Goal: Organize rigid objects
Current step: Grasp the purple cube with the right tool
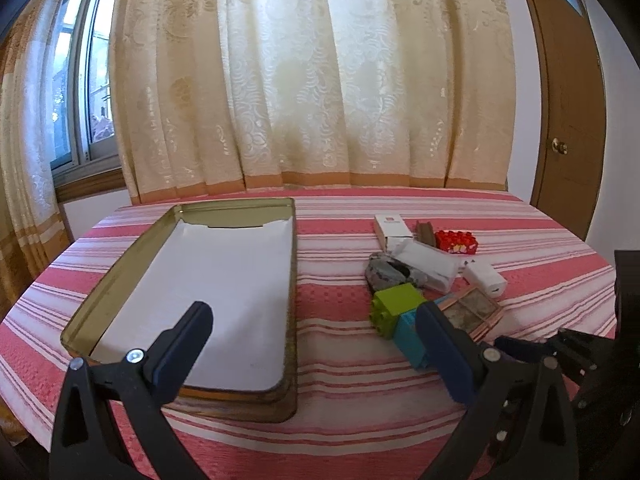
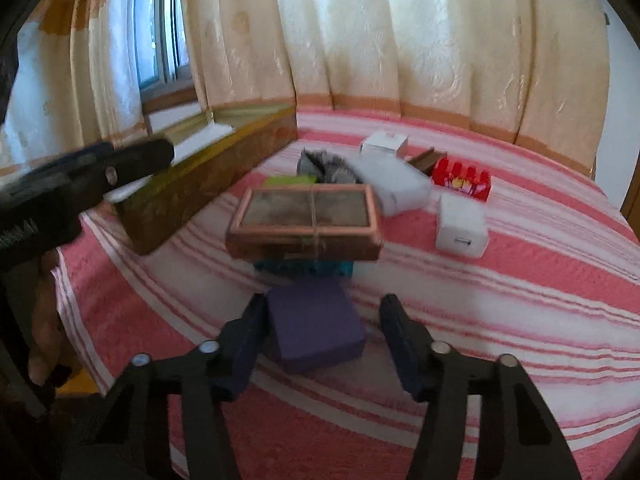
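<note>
Pickup step: right tongs [image 2: 322, 332] straddle the purple block [image 2: 316, 326] on the surface, left pad touching, right pad apart. Left tongs [image 1: 314, 350] wide open, empty, over the tin [image 1: 120, 264]. Next: squeeze, lift, drop into tin.

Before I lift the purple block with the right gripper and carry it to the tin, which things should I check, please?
1. Purple block sits inside the right gripper: ok.
2. Both pads press on it: not ok; a gap shows beside the right-hand finger.
3. Purple block is free from the teal block behind it: cannot tell.
4. Tin has room: ok; only white lining inside.
5. Left gripper is out of the way: cannot tell; it hangs open by the tin's near corner.
</note>
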Demonstrator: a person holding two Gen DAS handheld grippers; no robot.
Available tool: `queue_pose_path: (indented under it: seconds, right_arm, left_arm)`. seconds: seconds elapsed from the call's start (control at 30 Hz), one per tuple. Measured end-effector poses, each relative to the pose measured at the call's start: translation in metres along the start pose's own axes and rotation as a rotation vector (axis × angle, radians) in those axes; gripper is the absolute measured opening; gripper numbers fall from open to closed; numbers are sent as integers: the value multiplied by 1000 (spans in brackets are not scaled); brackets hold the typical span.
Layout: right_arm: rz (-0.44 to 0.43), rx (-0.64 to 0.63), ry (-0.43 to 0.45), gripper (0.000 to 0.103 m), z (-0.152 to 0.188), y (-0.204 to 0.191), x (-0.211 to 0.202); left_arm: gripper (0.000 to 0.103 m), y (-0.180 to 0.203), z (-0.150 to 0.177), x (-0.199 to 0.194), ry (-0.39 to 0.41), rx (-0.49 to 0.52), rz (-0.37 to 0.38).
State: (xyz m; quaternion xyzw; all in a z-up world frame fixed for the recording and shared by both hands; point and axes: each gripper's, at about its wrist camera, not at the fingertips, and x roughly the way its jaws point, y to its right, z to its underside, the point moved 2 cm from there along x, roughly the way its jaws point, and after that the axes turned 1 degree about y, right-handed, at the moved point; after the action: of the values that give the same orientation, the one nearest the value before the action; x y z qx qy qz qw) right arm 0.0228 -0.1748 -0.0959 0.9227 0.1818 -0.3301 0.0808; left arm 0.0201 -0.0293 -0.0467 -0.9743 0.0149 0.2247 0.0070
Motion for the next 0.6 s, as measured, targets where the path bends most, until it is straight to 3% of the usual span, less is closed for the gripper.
queue_pose_path:
  seconds: [0.23, 0.6]
  right_arm:
    - [-11, 37, 24, 42, 6, 15, -14]
    - [271, 131, 171, 42, -12, 81, -55]
  left_arm:
    - [103, 17, -6, 1, 9, 25, 30]
    - [103, 74, 1, 24, -55, 120, 97]
